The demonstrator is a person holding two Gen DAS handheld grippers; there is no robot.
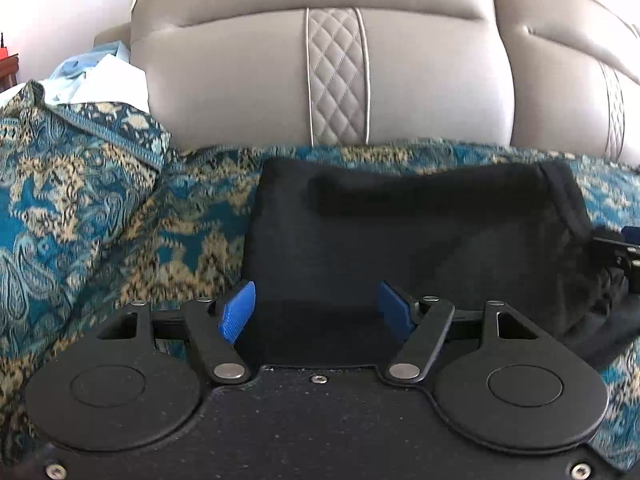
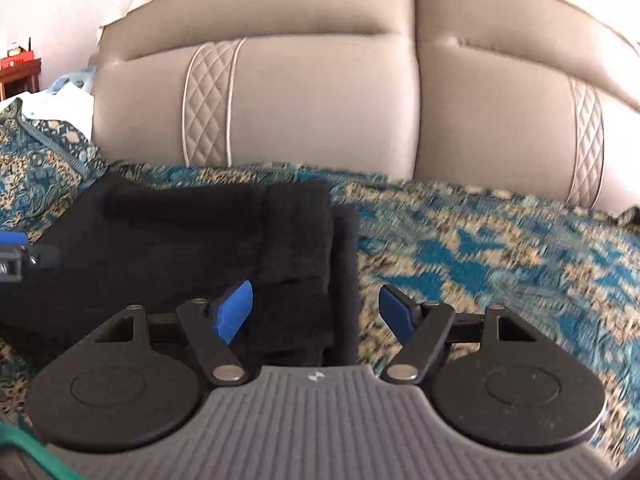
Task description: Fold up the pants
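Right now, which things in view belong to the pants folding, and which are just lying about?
Job:
- black pants, folded on the bedspread
- left gripper, open
- right gripper, open

Lying about:
- headboard
- pale blue cloth
- red item

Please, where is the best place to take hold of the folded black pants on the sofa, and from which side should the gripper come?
Probably the stacked right edge of the folded black pants, where several layers end together. The right gripper already straddles that edge, open, so it could come in low from the near side, along the patterned cover, and pinch all layers at once. The middle is flat and offers no lip.
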